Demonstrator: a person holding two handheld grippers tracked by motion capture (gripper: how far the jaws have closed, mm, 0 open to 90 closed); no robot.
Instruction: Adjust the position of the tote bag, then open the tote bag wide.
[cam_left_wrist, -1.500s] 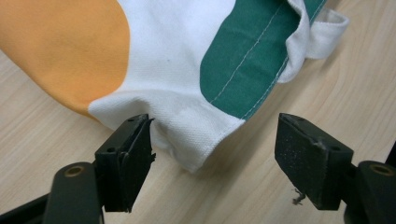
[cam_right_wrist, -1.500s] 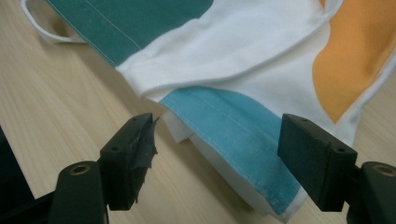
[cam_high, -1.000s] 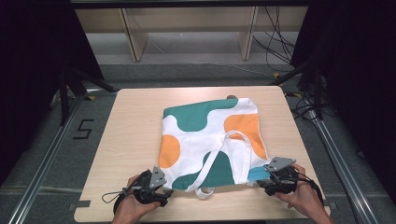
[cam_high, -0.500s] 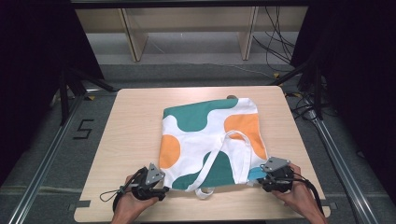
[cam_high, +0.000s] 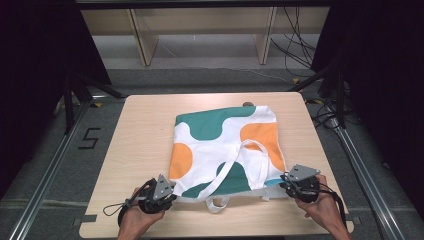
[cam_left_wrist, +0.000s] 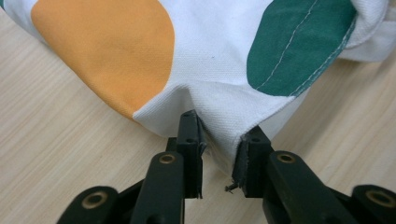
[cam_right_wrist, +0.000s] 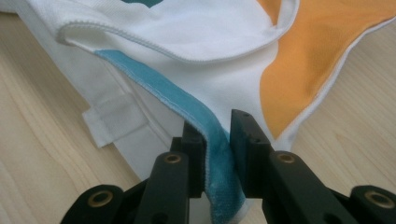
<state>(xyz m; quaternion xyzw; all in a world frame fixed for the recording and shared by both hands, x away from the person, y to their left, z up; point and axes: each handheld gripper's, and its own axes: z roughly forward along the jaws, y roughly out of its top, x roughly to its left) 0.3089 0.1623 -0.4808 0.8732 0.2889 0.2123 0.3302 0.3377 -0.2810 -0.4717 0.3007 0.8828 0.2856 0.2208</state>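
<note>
The high view was soft and low in detail; the table (cam_high: 150, 130) was evenly lit, perhaps from overhead, while darkness closed in at 9 and 3 o'clock. The gripper views were bright, blurring toward 6 o'clock.

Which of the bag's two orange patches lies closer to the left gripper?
The rounded orange patch at the tote bag's left edge, just ahead of the left gripper; the other orange patch lies toward the right side.
</note>
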